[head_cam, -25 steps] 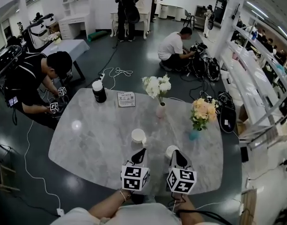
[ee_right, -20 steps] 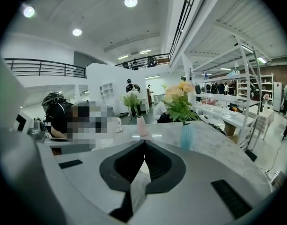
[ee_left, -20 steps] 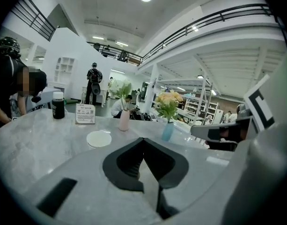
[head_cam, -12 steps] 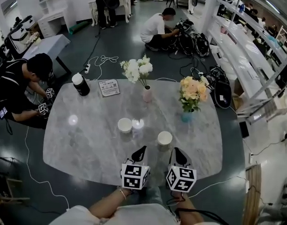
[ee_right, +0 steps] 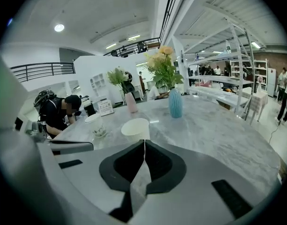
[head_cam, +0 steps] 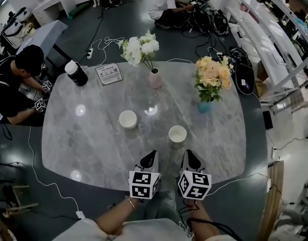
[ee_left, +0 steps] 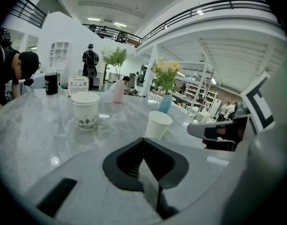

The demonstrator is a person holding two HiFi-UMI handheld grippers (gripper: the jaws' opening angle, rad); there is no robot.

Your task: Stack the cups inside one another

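Note:
Two white paper cups stand upright on the grey marble table (head_cam: 93, 134). The printed cup (head_cam: 127, 119) (ee_left: 85, 110) (ee_right: 94, 124) is left of centre. The plain cup (head_cam: 177, 133) (ee_left: 158, 124) (ee_right: 136, 129) stands to its right, nearer me. My left gripper (head_cam: 151, 154) (ee_left: 143, 139) hovers over the near edge, shut and empty, short of both cups. My right gripper (head_cam: 187, 153) (ee_right: 144, 141) is beside it, also shut and empty, just behind the plain cup.
A pink vase of white flowers (head_cam: 155, 78), a blue vase of yellow flowers (head_cam: 204, 106), a dark bottle (head_cam: 76, 73) and a small sign card (head_cam: 109, 74) stand at the far side of the table. A person (head_cam: 15, 87) crouches at the table's left; cables lie on the floor.
The head view has tipped down and both cups now lie farther up the table from the grippers. Both grippers stay side by side at the near edge, still shut.

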